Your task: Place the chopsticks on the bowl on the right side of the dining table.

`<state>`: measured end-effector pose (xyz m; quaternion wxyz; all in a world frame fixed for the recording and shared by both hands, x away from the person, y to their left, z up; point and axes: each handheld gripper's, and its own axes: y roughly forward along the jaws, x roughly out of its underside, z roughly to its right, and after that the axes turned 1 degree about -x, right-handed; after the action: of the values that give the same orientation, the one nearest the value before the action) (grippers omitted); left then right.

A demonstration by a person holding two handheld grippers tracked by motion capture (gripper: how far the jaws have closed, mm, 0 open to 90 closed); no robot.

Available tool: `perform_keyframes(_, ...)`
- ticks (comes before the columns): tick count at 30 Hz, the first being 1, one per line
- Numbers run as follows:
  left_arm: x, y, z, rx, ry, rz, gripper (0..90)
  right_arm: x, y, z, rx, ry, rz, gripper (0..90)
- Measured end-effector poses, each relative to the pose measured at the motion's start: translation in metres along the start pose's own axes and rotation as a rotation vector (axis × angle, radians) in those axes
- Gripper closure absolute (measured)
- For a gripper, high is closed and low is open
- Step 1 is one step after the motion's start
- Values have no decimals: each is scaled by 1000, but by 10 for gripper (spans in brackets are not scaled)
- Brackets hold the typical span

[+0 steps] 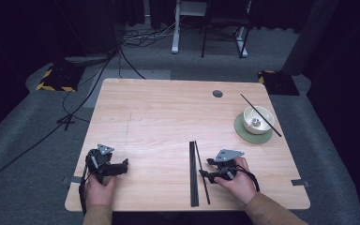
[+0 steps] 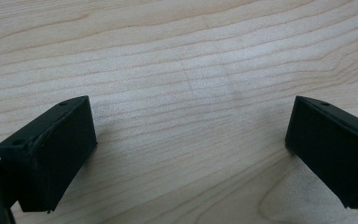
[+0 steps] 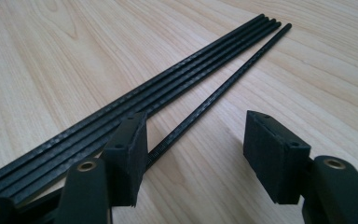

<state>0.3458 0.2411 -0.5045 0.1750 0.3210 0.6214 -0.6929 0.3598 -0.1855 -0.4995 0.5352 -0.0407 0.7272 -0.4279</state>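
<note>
Right now I'm lining my open right gripper (image 3: 193,154) on the stray chopstick (image 3: 223,88) — nothing gripped; left gripper (image 2: 191,154) idling open at lower left.

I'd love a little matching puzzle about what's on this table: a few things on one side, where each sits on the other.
Things:
1. bowl
2. lone chopstick
3. right tool
4. left tool

Places:
A. over bare wood
B. on a green coaster
C. open, straddling a black stick
D. beside a tight bundle of sticks

Pairs: 1-B, 2-D, 3-C, 4-A
</note>
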Motion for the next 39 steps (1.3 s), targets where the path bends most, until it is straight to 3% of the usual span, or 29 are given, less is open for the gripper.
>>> perform_keyframes(14,0,0,0,0,0,0,19,6,-9,17,81,31,1,546)
perform_keyframes(20,0,0,0,0,-1,1,19,9,-17,16,80,5,-20,666)
perform_keyframes(33,0,0,0,0,0,0,19,12,-21,27,117,48,-17,845)
perform_keyframes(39,0,0,0,2,-1,0,19,13,-20,31,136,77,-1,864)
